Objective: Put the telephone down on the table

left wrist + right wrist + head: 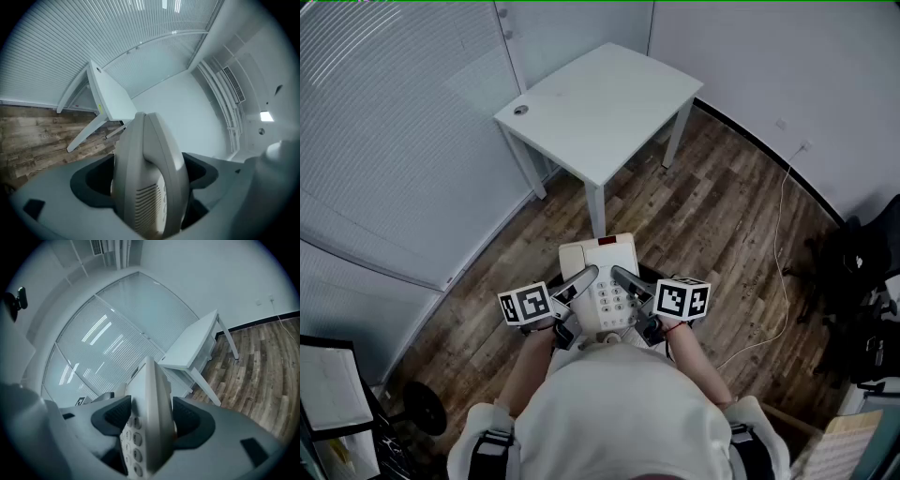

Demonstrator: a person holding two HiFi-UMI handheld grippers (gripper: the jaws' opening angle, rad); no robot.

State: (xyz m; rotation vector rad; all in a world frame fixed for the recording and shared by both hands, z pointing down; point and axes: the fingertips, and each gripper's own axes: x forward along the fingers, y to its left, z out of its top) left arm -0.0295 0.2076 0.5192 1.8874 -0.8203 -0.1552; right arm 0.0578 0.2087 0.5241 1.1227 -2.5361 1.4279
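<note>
Right — left gripper (578, 281) and right gripper (626, 279) fingers both clamp the telephone (602, 272); hold it level, carry to the surface (600, 103) upper centre — lower flat.

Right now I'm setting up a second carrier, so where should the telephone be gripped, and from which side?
By its two side edges, one gripper from each side: the left gripper is shut on the handset edge of the telephone, the right gripper on the keypad edge. The body is broad and flat, likely too wide for one jaw pair; each edge fits between jaws.
</note>
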